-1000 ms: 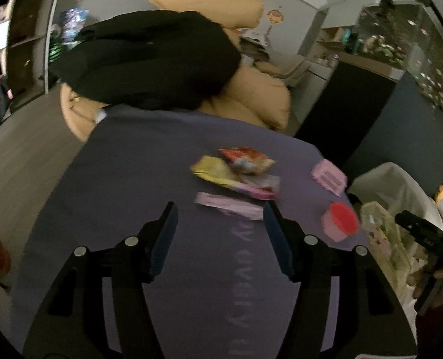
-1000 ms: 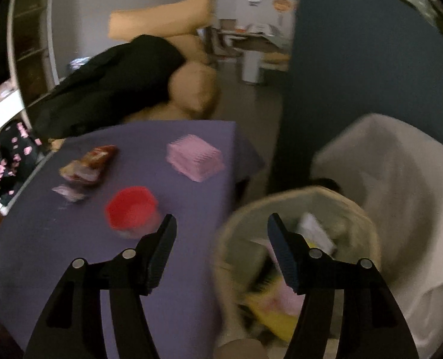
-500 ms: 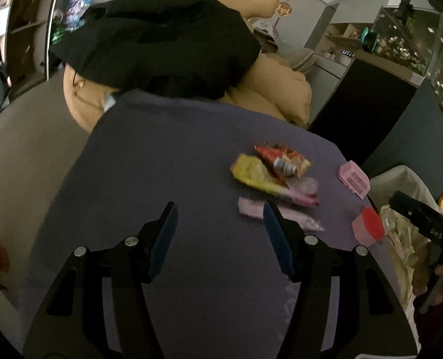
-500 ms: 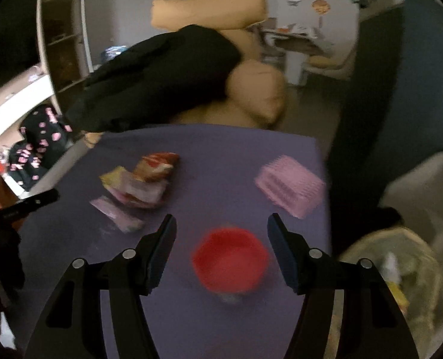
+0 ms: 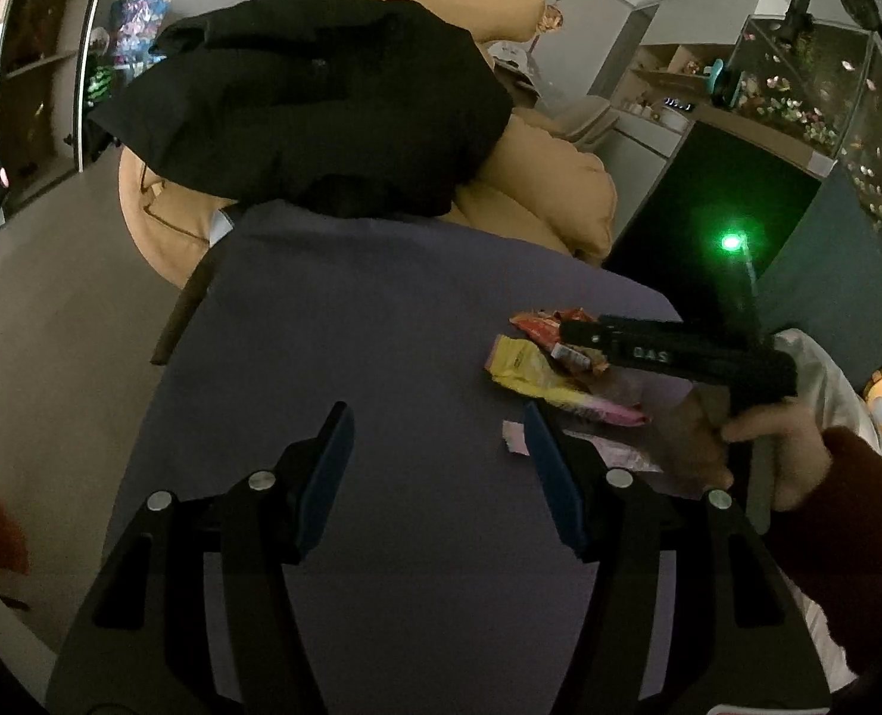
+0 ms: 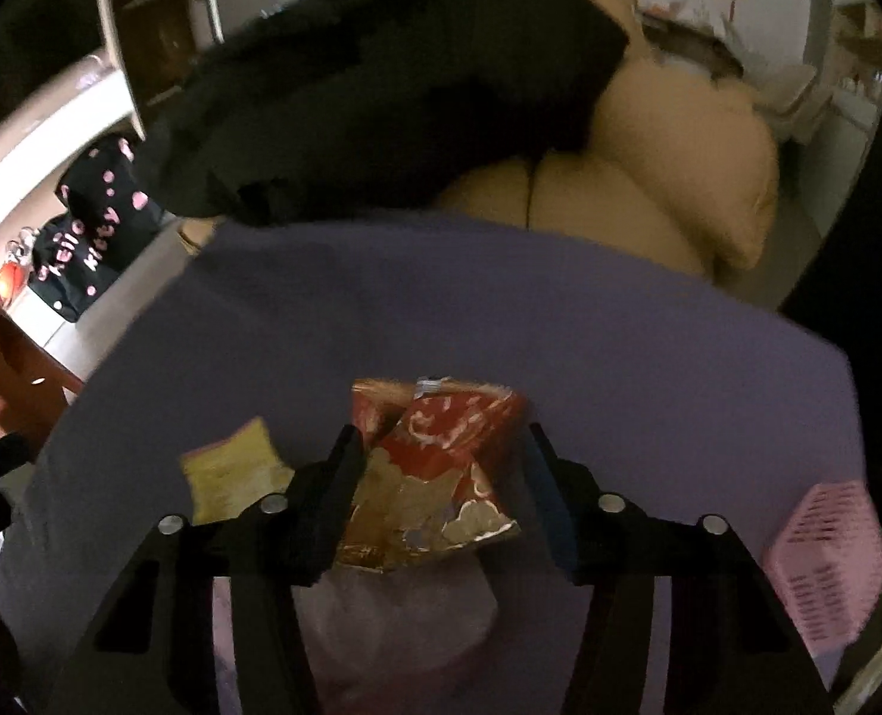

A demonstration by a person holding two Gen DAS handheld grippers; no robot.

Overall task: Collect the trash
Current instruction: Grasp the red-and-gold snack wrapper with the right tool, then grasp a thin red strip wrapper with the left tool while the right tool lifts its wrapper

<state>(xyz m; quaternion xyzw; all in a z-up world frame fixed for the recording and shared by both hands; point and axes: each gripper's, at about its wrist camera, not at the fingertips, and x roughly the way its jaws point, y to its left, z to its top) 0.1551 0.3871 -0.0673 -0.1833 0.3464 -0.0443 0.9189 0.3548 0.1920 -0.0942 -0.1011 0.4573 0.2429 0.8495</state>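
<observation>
Red wrapper [image 6: 441, 465] between closing right gripper [image 6: 441, 441] fingers – untouched

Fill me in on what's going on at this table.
A person is clearing trash off a purple-covered table with a gripper in each hand. The right gripper is closing around a red snack wrapper that lies between its fingers. A yellow wrapper lies beside it. The left gripper hovers open and empty over bare cloth.
</observation>
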